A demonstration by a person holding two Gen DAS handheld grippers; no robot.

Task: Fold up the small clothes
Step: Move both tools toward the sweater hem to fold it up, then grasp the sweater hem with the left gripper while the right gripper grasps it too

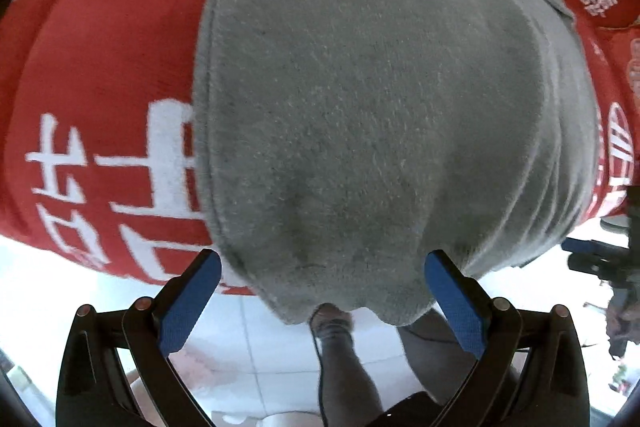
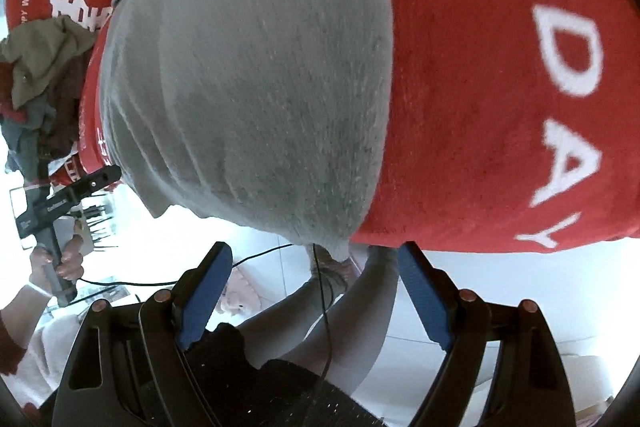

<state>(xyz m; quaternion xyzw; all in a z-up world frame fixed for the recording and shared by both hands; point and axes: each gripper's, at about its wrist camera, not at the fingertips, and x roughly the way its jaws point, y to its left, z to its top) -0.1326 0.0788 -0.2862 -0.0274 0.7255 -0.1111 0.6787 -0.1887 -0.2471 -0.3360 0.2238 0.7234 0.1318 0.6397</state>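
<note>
While both jaws stand spread wide with nothing between their blue pads, the left hand-held gripper (image 1: 322, 269) points down over the near edge of a desk draped in a red cloth (image 1: 100, 75) printed with white characters. Its fingertips flank the front hem of a grey garment (image 1: 360, 99), which lies flat on that cloth and hangs slightly past the desk's near edge; whether the pads touch the fabric cannot be told. The right hand-held gripper (image 2: 314, 261), likewise open and empty, hovers at the same edge beside the garment's (image 2: 248, 75) lower corner, where white letters run across the red cloth (image 2: 500, 67). In the right wrist view, the person's hand (image 2: 60, 261) grips the handle of the left tool at the desk's edge, near a heap of other clothes (image 2: 36, 75). Below, the person's legs (image 2: 340, 311) and a pale tiled floor (image 2: 520, 299) show.
</note>
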